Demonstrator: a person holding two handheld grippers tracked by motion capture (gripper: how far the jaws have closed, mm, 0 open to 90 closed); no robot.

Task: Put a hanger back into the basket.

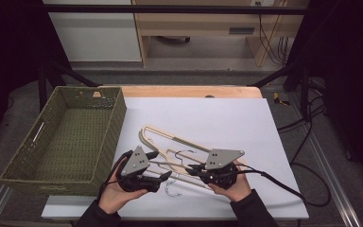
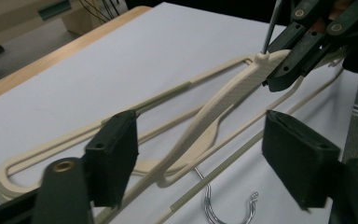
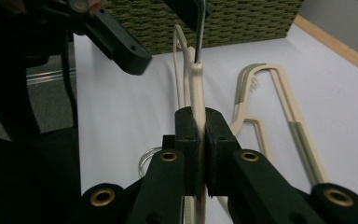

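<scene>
A cream plastic hanger is tipped up off the white sheet, its metal hook stem rising at the neck. My right gripper is shut on this hanger just below the neck; it also appears in the high view, pointing left. My left gripper is open, with the hanger's arm running between the pads and touching neither. In the high view the left gripper points right, facing the other one. Two more cream hangers lie flat on the sheet beyond them.
A green woven basket stands at the left edge of the white sheet, with nothing visible inside it. A loose metal hook lies near the front edge. Cables trail off to the right.
</scene>
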